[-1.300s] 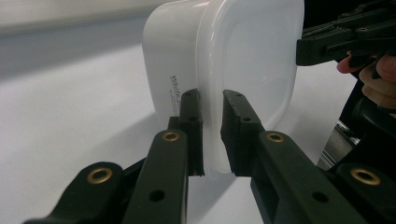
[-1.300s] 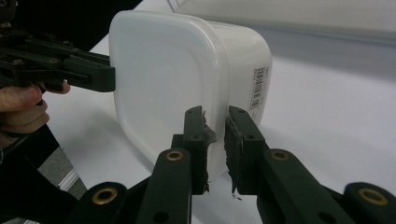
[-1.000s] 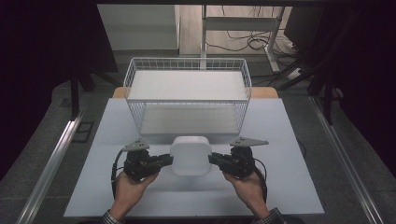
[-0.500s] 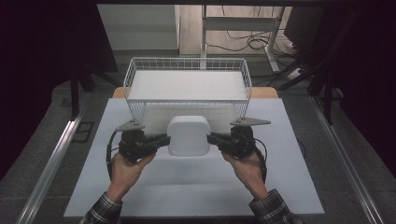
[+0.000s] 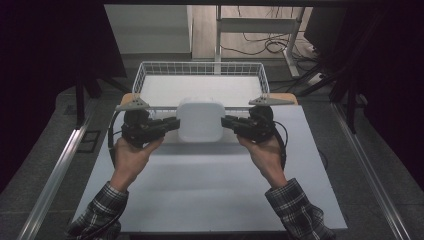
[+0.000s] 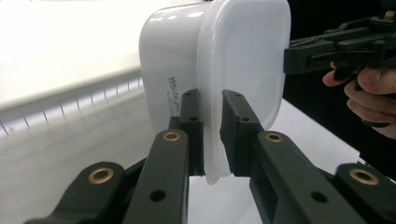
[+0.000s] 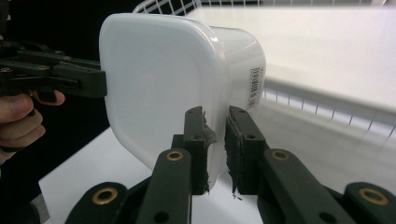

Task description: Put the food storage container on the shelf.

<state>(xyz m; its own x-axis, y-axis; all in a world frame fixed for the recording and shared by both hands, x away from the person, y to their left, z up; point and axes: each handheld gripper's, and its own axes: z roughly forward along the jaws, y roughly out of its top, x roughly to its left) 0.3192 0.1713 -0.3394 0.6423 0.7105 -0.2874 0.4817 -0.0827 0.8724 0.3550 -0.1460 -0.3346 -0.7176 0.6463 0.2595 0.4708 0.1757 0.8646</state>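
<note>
White plastic container point(image 5: 200, 119) is up in the air now, well clear of the table point(image 5: 210, 200) it sat on a second ago, and carried forward until it hangs right at the near rim of the wire basket point(image 5: 145, 75). That lift says the grip is good and the drop into the basket looks like the next job. Left gripper point(image 5: 171, 124) has its jaws clamped on the container's lid rim at one side; right gripper point(image 5: 229, 122) pinches the opposite rim the same way, both hands level. In the left gripper view the printed lettering on the container wall is too blurred to read. From above, the container's base is hidden, so whether it already clears the basket's wire edge cannot be told.
</note>
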